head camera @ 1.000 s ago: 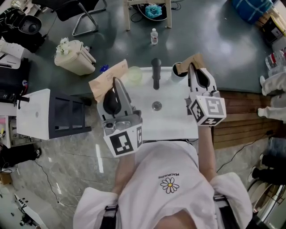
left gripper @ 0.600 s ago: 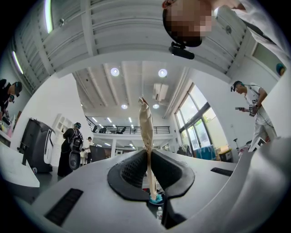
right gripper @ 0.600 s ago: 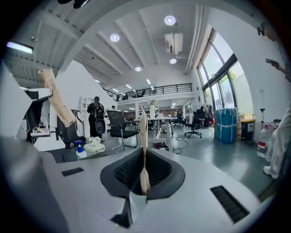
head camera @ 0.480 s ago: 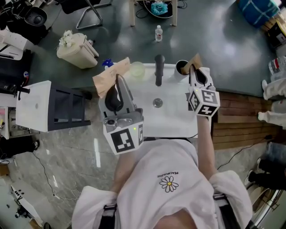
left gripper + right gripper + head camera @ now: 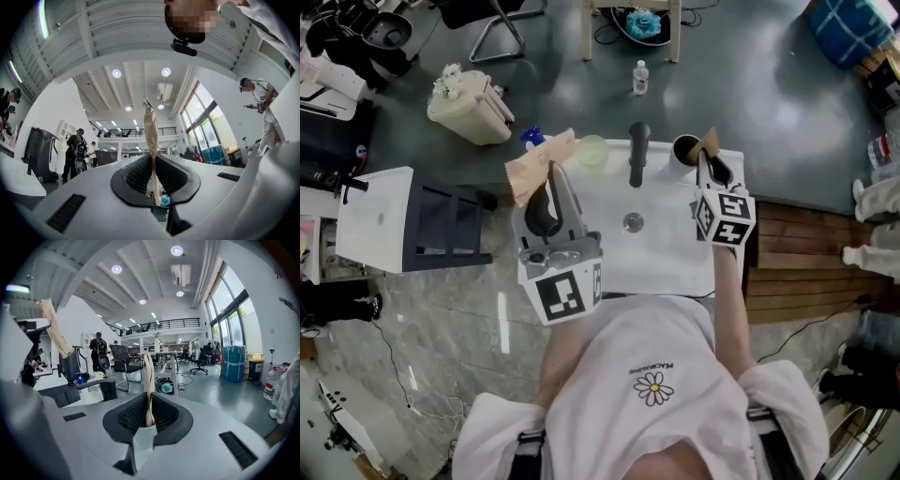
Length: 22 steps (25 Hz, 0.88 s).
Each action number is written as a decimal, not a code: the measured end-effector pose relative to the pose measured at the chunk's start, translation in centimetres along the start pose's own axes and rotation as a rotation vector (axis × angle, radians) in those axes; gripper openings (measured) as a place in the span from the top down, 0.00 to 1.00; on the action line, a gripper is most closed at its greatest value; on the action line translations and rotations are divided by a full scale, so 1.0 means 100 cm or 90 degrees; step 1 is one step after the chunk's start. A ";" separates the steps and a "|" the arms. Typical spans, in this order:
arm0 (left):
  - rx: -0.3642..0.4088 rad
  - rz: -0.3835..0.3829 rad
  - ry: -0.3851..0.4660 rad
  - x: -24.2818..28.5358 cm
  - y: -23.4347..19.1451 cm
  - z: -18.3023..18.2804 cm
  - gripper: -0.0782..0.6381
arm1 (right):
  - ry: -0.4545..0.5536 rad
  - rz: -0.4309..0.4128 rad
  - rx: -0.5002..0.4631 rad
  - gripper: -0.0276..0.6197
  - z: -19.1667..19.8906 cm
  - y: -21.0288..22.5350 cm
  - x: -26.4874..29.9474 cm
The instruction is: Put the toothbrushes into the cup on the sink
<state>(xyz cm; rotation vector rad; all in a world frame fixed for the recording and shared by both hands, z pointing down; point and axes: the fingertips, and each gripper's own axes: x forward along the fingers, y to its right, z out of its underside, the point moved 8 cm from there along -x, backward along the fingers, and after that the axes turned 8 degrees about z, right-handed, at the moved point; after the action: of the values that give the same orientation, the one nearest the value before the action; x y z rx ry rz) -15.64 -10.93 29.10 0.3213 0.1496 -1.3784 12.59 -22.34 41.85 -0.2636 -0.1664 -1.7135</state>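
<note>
Left gripper [image 5: 553,178]: fingers clenched on paper-wrapped toothbrush [image 5: 151,140], held over back-left corner of sink [image 5: 661,258]. Right gripper [image 5: 706,161]: fingers clenched on second wrapped toothbrush [image 5: 148,390], just beside cup [image 5: 682,148]. Packets likely light, thin, wrapper crushable. Grip low on stiff handle section.

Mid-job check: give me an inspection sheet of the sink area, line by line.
Surface: white sink, bare around the drain.
Job's things: dark cup on the back rim, right of the faucet; two paper-wrapped toothbrushes, both held.
Clutter: pale green bowl left of the faucet.
Grippers: left gripper shut on left toothbrush; right gripper shut on right toothbrush, beside the cup.
Cables: floor cable at right.
Surroundings: bin, bottle, black rack.
</note>
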 end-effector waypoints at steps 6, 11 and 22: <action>0.004 -0.005 -0.001 0.001 0.000 0.001 0.84 | 0.011 0.008 -0.016 0.93 -0.001 0.004 0.002; 0.003 -0.006 -0.005 0.001 0.001 0.002 0.84 | 0.031 0.020 -0.027 0.93 -0.006 0.009 0.001; 0.000 0.001 -0.003 0.000 0.000 -0.001 0.84 | 0.159 0.071 -0.050 0.84 -0.045 0.017 -0.026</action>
<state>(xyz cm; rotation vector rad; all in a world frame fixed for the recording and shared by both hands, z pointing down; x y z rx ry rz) -15.66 -10.93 29.04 0.3190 0.1455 -1.3775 14.28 -21.30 36.78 -0.1125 0.0973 -1.6278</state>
